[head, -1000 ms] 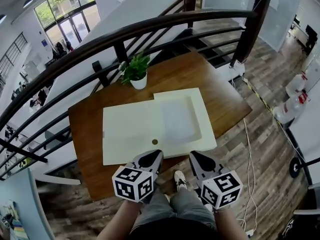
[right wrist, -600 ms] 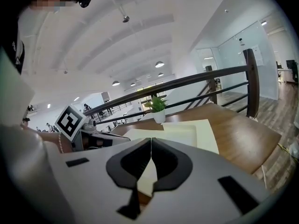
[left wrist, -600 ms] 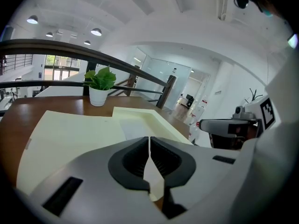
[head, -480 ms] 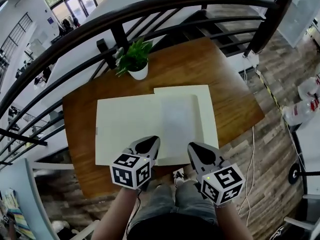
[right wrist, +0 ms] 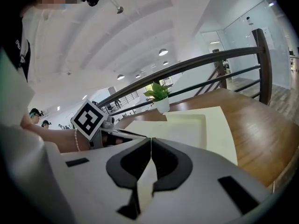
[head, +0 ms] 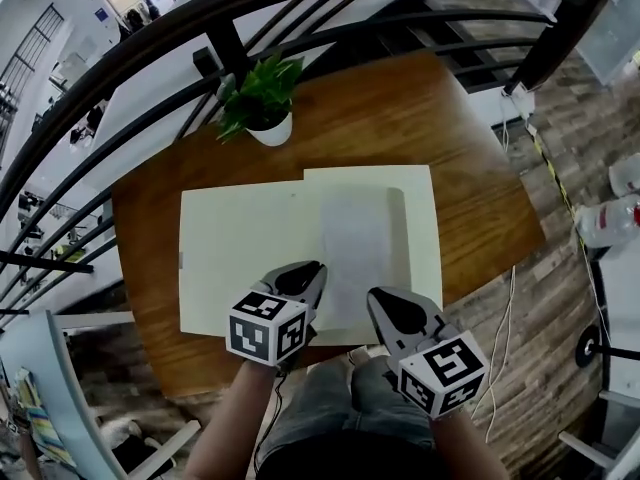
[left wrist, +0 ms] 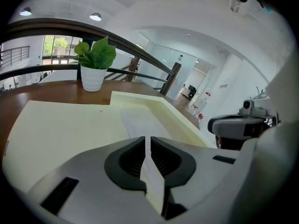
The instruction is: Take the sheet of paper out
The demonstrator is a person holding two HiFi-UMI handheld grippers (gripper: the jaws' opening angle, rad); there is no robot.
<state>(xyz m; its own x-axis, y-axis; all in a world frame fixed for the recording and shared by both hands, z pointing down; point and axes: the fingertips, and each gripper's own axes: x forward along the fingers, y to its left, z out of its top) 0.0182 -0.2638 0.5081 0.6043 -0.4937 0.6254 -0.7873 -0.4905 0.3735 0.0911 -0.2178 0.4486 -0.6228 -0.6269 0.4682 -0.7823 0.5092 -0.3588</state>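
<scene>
We see the left gripper (head: 303, 274) at 7 o'clock of the table (head: 470, 168). Its jaws are all but pressed together, with only a thin slit and nothing in it, and they hover by the sheet's near left edge. The sheet of paper (head: 355, 248) lies flat in a shallow cream tray (head: 425, 238), its long axis running from 6 to 12 o'clock and one short end toward us. The right gripper (head: 380, 303), jaws pressed together and empty, sits near the sheet's near right corner. A flat cream panel (head: 240, 258) adjoins the tray at 9 o'clock. Raised walls edge the tray at 12 and 3 o'clock. Bare wood lies beyond, with a potted plant (head: 262, 103) at 11 o'clock.
</scene>
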